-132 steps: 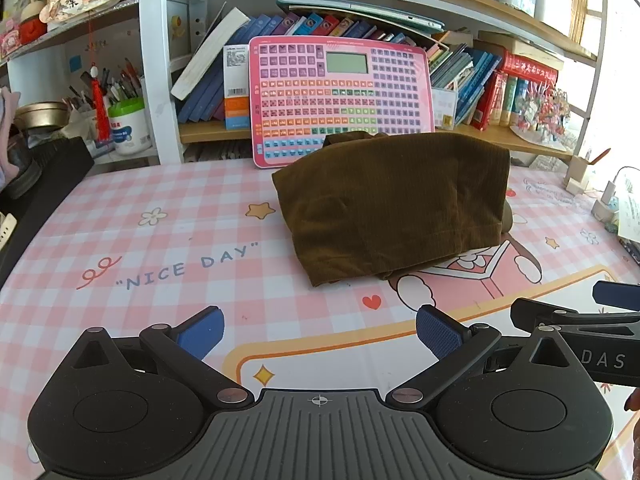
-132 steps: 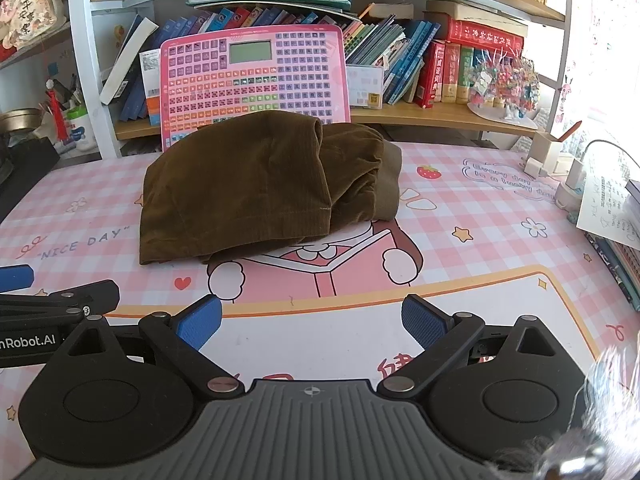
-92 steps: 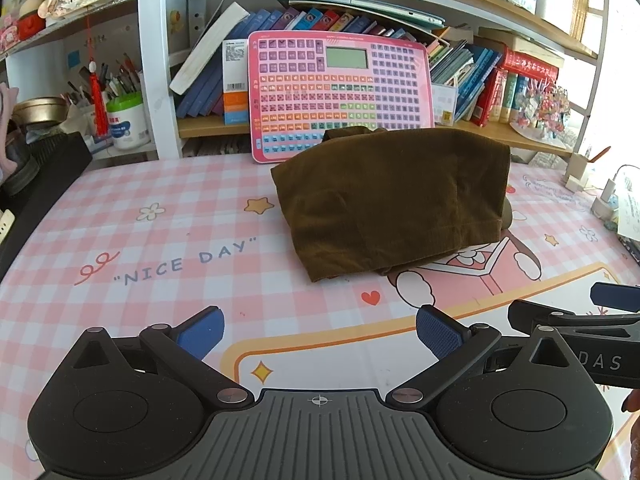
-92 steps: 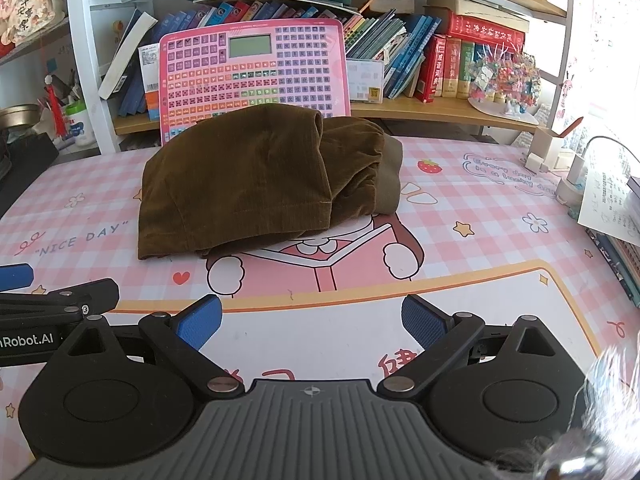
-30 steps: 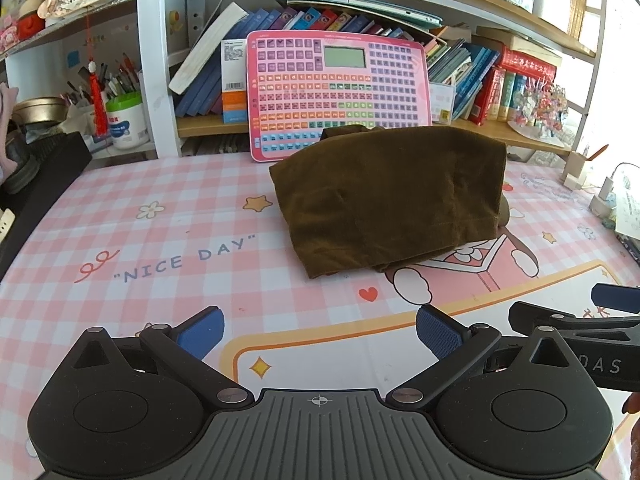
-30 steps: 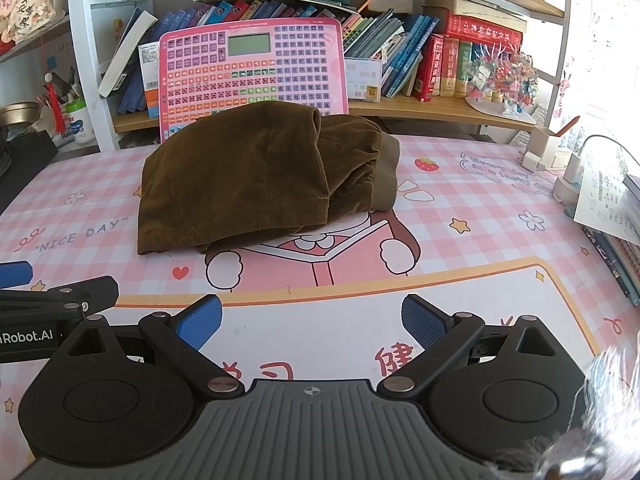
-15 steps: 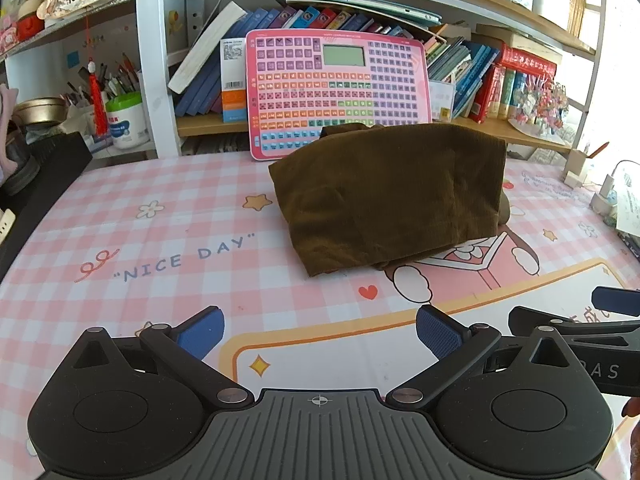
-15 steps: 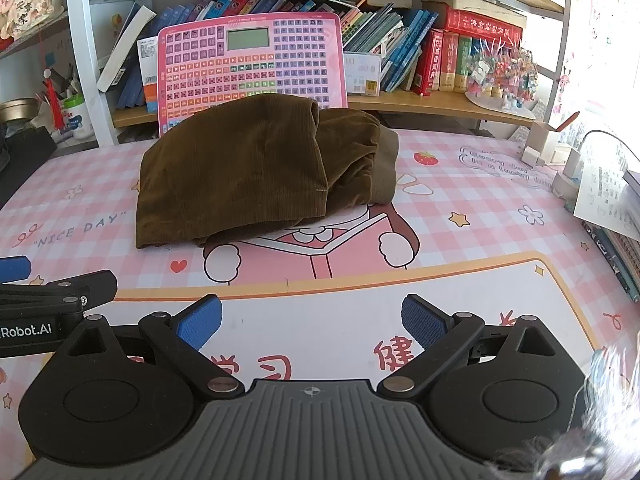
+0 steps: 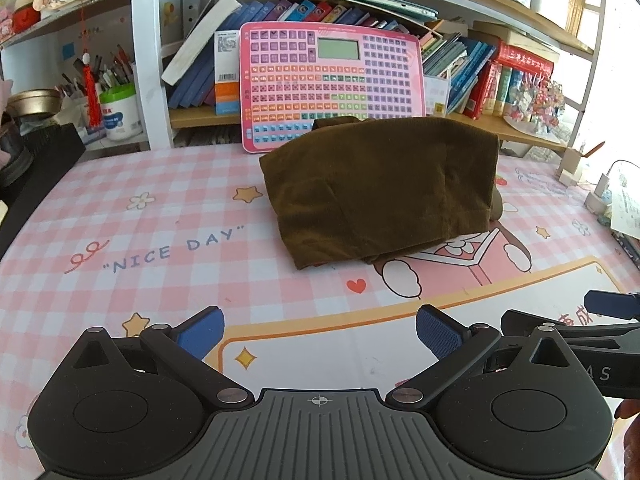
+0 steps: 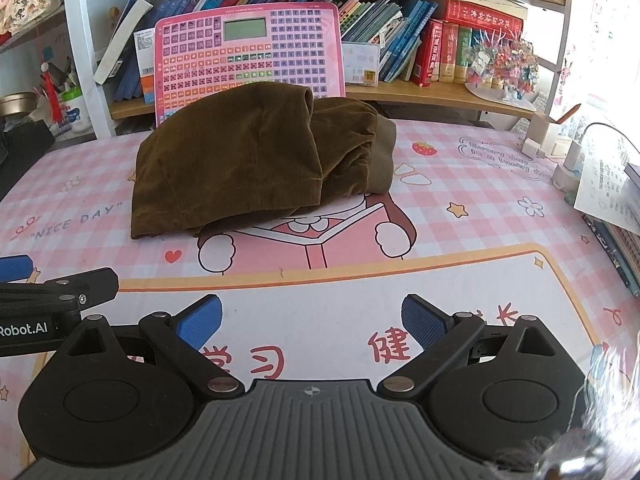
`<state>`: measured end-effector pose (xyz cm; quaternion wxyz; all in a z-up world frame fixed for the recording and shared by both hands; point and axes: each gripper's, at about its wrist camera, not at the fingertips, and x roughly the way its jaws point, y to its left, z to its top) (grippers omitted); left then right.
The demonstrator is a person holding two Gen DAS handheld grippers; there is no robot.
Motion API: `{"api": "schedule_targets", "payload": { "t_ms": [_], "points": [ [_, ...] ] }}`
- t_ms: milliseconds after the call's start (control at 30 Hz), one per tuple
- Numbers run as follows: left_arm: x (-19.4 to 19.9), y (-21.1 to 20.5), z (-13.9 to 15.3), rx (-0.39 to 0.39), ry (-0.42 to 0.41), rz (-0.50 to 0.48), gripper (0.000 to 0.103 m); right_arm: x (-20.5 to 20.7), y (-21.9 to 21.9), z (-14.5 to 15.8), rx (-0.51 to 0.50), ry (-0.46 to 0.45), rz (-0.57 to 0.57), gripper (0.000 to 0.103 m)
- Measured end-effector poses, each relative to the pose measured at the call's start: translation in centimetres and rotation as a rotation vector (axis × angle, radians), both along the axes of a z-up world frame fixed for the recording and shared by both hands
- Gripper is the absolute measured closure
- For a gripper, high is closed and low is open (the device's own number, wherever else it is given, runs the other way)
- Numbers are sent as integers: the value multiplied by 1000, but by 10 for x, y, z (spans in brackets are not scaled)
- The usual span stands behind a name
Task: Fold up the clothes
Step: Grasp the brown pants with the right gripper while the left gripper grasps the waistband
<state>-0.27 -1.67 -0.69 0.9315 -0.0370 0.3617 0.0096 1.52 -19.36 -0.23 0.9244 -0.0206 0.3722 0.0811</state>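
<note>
A brown corduroy garment point(image 9: 380, 188) lies folded in a thick bundle on the pink checked table mat point(image 9: 160, 240), toward the back of the table. The right wrist view shows the same garment point(image 10: 248, 156) with an olive waistband at its right end. My left gripper point(image 9: 318, 330) hovers near the table's front, well short of the garment, open with nothing between its blue pads. My right gripper point(image 10: 312, 320) is also open and holds nothing, at the same distance. Each view shows the other gripper's finger at its side edge.
A pink keypad board point(image 9: 332, 84) leans on the bookshelf point(image 9: 200, 116) right behind the garment. Books fill the shelf. A pen cup point(image 9: 120, 112) stands at the back left, papers and a charger point(image 10: 600, 176) at the right edge. A black object point(image 9: 36, 160) borders the left side.
Both grippers have drifted slightly back from the garment and stayed open. The garment has not moved.
</note>
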Motion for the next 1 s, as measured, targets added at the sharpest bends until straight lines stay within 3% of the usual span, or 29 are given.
{"api": "schedule_targets", "payload": {
  "t_ms": [400, 667, 1000],
  "points": [
    [9, -32, 0, -5, 20, 64, 0, 18, -28, -2, 5, 22, 61, 6],
    [22, -78, 8, 33, 8, 120, 0, 39, -74, -3, 61, 27, 116, 6],
    [51, -122, 13, 136, 7, 184, 0, 72, -135, -13, 178, 71, 147, 6]
  ]
}}
